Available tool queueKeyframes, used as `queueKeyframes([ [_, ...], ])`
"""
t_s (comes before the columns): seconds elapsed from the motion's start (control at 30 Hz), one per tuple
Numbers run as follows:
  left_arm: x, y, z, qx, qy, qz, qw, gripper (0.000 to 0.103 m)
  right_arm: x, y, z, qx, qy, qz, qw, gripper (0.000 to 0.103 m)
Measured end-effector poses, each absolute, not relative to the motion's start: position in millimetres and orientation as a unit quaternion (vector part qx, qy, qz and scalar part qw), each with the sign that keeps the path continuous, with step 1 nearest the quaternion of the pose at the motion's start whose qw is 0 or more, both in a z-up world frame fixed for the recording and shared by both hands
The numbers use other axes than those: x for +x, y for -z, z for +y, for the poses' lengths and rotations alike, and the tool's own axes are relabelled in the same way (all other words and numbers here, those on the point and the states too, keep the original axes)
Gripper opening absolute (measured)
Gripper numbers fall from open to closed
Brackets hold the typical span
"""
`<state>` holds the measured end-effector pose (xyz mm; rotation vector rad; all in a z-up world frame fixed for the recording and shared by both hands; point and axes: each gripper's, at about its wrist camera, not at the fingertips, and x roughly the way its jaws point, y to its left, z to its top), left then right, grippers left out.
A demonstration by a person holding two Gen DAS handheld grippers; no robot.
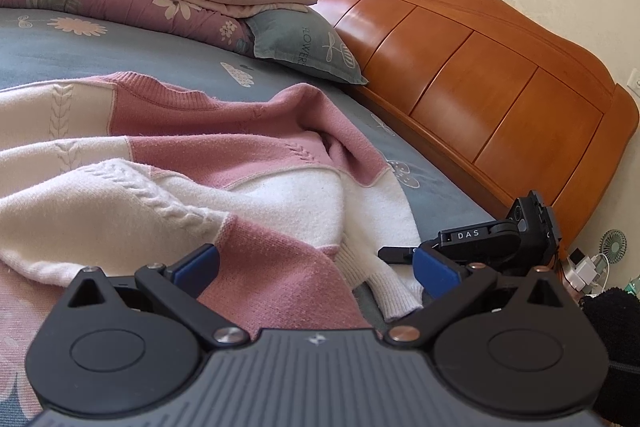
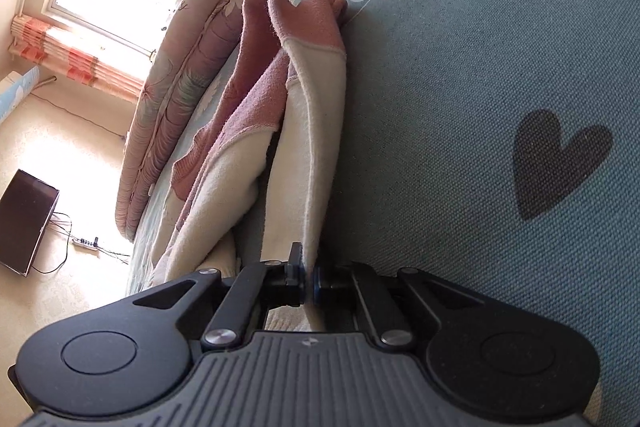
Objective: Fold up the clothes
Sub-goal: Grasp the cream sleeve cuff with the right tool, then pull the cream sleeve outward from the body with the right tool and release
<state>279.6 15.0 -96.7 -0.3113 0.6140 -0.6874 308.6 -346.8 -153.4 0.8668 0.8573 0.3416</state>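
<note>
While the right gripper (image 2: 307, 281) pinches the sweater (image 1: 256, 163) edge, the left gripper (image 1: 316, 273) stands wide, empty. Next: lift the edge and fold it across

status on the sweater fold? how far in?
Early. Done: nothing folded; the pink and white sweater lies rumpled on the blue bedsheet, one sleeve crossing the body. In hand: the right gripper is shut on a white edge of the sweater; the left gripper is open above the pink hem, holding nothing. Left: flatten it, fold both sleeves in, then fold the body.
</note>
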Motion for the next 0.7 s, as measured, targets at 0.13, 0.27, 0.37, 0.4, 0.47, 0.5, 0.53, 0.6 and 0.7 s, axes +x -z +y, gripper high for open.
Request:
queueKeyframes([
  [0.13,279,96,16,-0.151,0.33,0.293,0.885,0.102,304,127,-351,0.383,-0.159,0.385,0.825,0.006],
  [0.27,279,94,15,-0.153,0.329,0.291,0.885,0.102,297,94,-371,0.361,-0.15,0.364,0.845,0.006],
  [0.37,279,92,15,-0.152,0.331,0.289,0.886,0.102,288,74,-393,0.346,-0.132,0.352,0.859,0.006],
  [0.4,279,92,15,-0.153,0.332,0.288,0.885,0.102,285,68,-399,0.343,-0.126,0.349,0.863,0.006],
  [0.47,277,90,14,-0.152,0.333,0.286,0.886,0.102,275,58,-419,0.341,-0.114,0.342,0.868,0.006],
  [0.5,277,90,14,-0.151,0.333,0.285,0.886,0.102,269,54,-428,0.341,-0.11,0.339,0.87,0.006],
  [0.53,276,90,13,-0.149,0.334,0.285,0.886,0.102,267,50,-436,0.342,-0.105,0.336,0.871,0.007],
  [0.6,275,89,13,-0.147,0.335,0.284,0.886,0.102,265,43,-447,0.346,-0.095,0.333,0.872,0.007],
  [0.7,274,88,12,-0.144,0.336,0.283,0.887,0.102,258,35,-464,0.351,-0.078,0.33,0.873,0.007],
])
